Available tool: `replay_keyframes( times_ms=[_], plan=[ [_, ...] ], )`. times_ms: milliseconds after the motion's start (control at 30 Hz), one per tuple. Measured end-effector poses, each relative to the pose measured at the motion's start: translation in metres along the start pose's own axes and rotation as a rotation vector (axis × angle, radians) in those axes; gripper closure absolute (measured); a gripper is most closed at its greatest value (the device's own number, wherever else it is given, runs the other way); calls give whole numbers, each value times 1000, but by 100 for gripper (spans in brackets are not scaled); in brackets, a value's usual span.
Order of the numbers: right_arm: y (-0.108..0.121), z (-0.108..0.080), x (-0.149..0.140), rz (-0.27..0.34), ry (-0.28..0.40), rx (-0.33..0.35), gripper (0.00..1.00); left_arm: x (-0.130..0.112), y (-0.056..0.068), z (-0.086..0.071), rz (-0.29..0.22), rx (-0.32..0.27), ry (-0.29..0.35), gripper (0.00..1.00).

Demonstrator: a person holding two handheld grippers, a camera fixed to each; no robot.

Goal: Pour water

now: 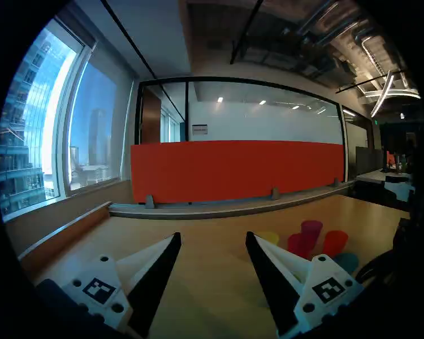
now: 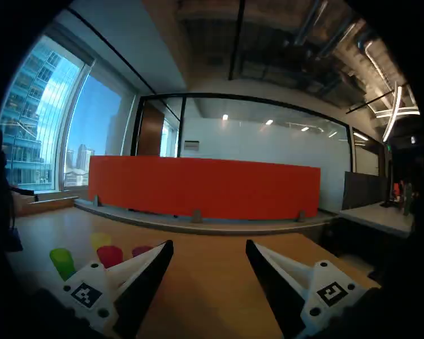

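Observation:
In the left gripper view my left gripper (image 1: pixel 213 240) hangs open over the wooden table (image 1: pixel 212 271), nothing between its fingers. To its right stands a group of coloured plastic cups: yellow (image 1: pixel 268 237), magenta (image 1: pixel 310 231), orange-red (image 1: pixel 334 243) and a teal one (image 1: pixel 346 261). In the right gripper view my right gripper (image 2: pixel 209 248) is open too and holds nothing. Left of it stand a green cup (image 2: pixel 62 263), a yellow cup (image 2: pixel 100 240), a red cup (image 2: pixel 109 255) and a dark pink cup (image 2: pixel 141 250), partly hidden behind the left finger.
An orange-red divider panel (image 1: pixel 234 169) runs along the far edge of the table, with glass walls behind it. Large windows (image 1: pixel 37 141) lie to the left. Another desk (image 2: pixel 381 217) with dark items stands at the right.

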State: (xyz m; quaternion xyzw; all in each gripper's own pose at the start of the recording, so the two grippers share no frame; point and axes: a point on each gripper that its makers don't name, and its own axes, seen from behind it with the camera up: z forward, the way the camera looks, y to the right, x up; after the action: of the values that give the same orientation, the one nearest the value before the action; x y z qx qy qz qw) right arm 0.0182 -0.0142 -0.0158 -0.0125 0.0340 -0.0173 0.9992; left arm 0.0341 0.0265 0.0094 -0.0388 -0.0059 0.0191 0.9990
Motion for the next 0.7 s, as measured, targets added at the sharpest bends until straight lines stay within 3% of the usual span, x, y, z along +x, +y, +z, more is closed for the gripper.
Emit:
replay_keyframes(
  times_ms=[300, 700],
  plan=[
    [7, -3, -1, 28, 7, -27, 1, 5, -2, -3, 34, 40, 26, 16],
    [17, -7, 1, 65, 15, -60, 1, -14, -1, -6, 25, 81, 34, 16]
  ],
)
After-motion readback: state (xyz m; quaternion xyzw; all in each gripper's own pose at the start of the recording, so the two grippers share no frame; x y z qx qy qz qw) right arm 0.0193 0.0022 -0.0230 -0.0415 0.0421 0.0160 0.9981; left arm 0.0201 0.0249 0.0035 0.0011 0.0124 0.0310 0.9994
